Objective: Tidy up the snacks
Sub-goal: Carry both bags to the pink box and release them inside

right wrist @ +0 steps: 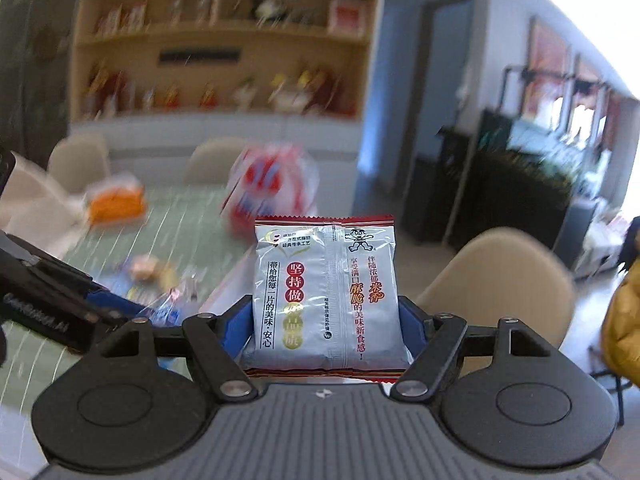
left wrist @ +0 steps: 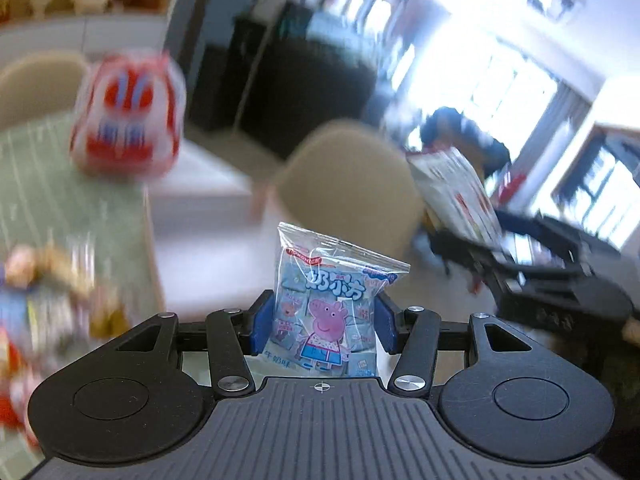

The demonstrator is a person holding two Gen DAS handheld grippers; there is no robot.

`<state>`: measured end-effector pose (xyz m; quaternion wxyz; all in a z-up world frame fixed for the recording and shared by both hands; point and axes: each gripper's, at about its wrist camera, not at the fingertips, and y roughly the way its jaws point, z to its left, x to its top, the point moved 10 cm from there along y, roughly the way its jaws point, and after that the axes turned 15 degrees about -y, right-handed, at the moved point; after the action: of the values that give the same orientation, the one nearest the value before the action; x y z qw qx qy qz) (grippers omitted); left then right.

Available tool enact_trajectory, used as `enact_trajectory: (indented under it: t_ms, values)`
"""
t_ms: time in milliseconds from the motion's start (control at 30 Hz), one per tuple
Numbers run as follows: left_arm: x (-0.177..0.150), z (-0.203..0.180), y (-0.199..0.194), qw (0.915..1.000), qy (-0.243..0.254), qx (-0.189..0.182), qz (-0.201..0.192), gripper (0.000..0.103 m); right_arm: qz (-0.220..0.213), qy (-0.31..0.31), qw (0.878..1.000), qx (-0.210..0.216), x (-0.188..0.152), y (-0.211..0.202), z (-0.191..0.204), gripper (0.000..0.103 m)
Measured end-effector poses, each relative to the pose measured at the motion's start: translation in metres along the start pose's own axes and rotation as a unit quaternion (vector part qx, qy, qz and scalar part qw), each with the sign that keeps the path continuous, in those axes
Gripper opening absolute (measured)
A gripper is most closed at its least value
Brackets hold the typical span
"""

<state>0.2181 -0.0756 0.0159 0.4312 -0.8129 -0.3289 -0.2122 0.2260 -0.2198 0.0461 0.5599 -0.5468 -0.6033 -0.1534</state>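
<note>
A small clear bag with a pink cartoon pig (left wrist: 326, 308) stands upright between the blue pads (left wrist: 262, 320) of my left gripper (left wrist: 324, 322), which is shut on its sides. My right gripper (right wrist: 326, 320) is shut on a silver packet with red edges and red print (right wrist: 326, 280), also upright. Both are lifted off the table. At the right edge of the left wrist view, blurred, the right gripper (left wrist: 520, 268) carries its packet (left wrist: 456, 192). The left gripper (right wrist: 80, 304) shows at the left of the right wrist view.
A table with a green striped cloth (right wrist: 180, 216) holds a big red and white bag (right wrist: 272, 188), an orange bag (right wrist: 116, 200) and a pile of small snacks (left wrist: 48, 292). Beige chairs (right wrist: 496, 280) stand around it. A person in a yellow jacket (right wrist: 624, 320) sits at far right.
</note>
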Motion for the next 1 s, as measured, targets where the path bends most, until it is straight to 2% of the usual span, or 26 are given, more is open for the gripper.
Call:
enact_trajectory:
  t_ms: [67, 167, 367, 500, 600, 700, 800, 1000]
  values:
    - [0.032, -0.012, 0.006, 0.9994, -0.001, -0.012, -0.032, 0.057, -0.021, 0.007, 1.0, -0.02, 0.023, 0.0, -0.024, 0.074]
    - [0.059, -0.013, 0.022, 0.9985, 0.0, -0.008, -0.054, 0.057, -0.04, 0.012, 0.998, -0.044, 0.05, 0.009, -0.054, 0.074]
    - [0.078, 0.014, 0.084, 0.9982, -0.047, 0.003, -0.037, 0.057, -0.032, 0.02, 0.997, -0.063, 0.076, 0.05, -0.093, 0.074]
    - [0.062, 0.044, 0.138, 0.9971, -0.06, 0.047, 0.005, 0.057, 0.013, 0.052, 0.998, -0.038, 0.064, 0.099, -0.092, 0.074]
    - [0.037, 0.059, 0.172, 0.996, -0.057, 0.05, 0.047, 0.057, 0.046, 0.056, 0.997, -0.023, 0.048, 0.128, -0.077, 0.074]
    - [0.019, 0.072, 0.196, 0.9952, -0.025, 0.07, 0.063, 0.058, 0.076, 0.048, 0.996, -0.013, 0.03, 0.152, -0.061, 0.074]
    - [0.009, 0.082, 0.204, 0.9952, -0.014, 0.078, 0.059, 0.059, 0.102, 0.051, 0.993, 0.0, 0.014, 0.17, -0.05, 0.074]
    - [0.026, 0.097, 0.171, 0.9986, -0.042, 0.033, -0.005, 0.058, 0.139, 0.081, 0.986, 0.038, -0.015, 0.196, -0.036, 0.074]
